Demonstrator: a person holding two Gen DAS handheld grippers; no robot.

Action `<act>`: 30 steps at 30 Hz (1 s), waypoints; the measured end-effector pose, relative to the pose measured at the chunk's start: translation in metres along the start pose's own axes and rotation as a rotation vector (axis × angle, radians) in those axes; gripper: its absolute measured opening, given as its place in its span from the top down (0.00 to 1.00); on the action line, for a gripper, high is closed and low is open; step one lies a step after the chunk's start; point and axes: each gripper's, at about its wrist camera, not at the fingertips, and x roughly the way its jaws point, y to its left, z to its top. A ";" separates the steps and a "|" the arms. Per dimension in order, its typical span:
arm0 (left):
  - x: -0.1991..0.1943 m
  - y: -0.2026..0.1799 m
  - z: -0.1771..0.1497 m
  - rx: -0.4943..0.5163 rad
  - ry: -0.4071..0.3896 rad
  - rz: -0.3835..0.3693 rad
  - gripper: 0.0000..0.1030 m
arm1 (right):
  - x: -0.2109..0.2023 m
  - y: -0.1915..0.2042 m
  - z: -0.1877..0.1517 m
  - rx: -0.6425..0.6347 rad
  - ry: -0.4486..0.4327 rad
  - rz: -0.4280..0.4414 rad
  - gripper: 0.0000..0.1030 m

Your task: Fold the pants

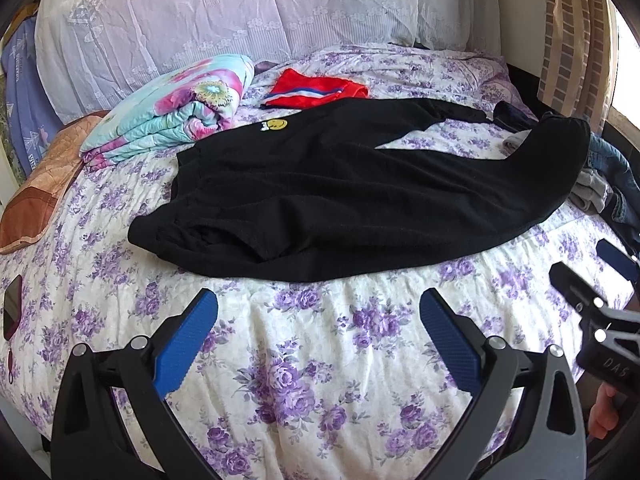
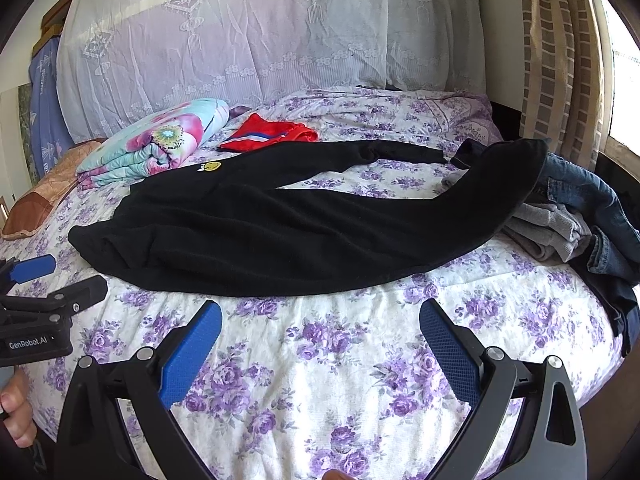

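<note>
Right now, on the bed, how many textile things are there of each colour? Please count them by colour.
Black: 1, the pants
Red: 1, the folded garment
Blue: 1, the jeans
Grey: 1, the crumpled garment
Turquoise with flowers: 1, the folded quilt
Brown: 1, the pillow
Total: 6. The pile at the right edge may hide more.

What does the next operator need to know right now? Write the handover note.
Left claw: open, empty, hanging over the bedsheet short of the pants.
Right claw: open, empty, likewise.
Black pants: spread flat across the bed, waistband to the left, legs splayed apart to the right, the near leg's end lying on the clothes pile.
Done: no fold.
Left: bring the legs together, then fold.
</note>
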 end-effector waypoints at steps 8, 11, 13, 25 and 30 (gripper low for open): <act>0.041 0.105 -0.017 -0.231 0.127 0.022 0.04 | 0.027 -0.001 -0.004 0.019 0.063 -0.022 0.03; 0.054 0.149 -0.009 -0.336 0.132 0.007 0.04 | 0.039 0.007 -0.005 0.010 0.085 -0.016 0.03; 0.069 0.170 0.003 -0.382 0.146 -0.051 0.04 | 0.045 0.015 -0.005 -0.004 0.099 -0.010 0.03; 0.121 0.195 0.029 -0.481 0.158 -0.295 0.91 | 0.058 0.015 0.010 -0.004 0.121 -0.066 0.03; 0.071 0.227 0.007 -0.556 0.031 -0.346 0.92 | 0.061 0.012 0.013 -0.002 0.125 -0.055 0.03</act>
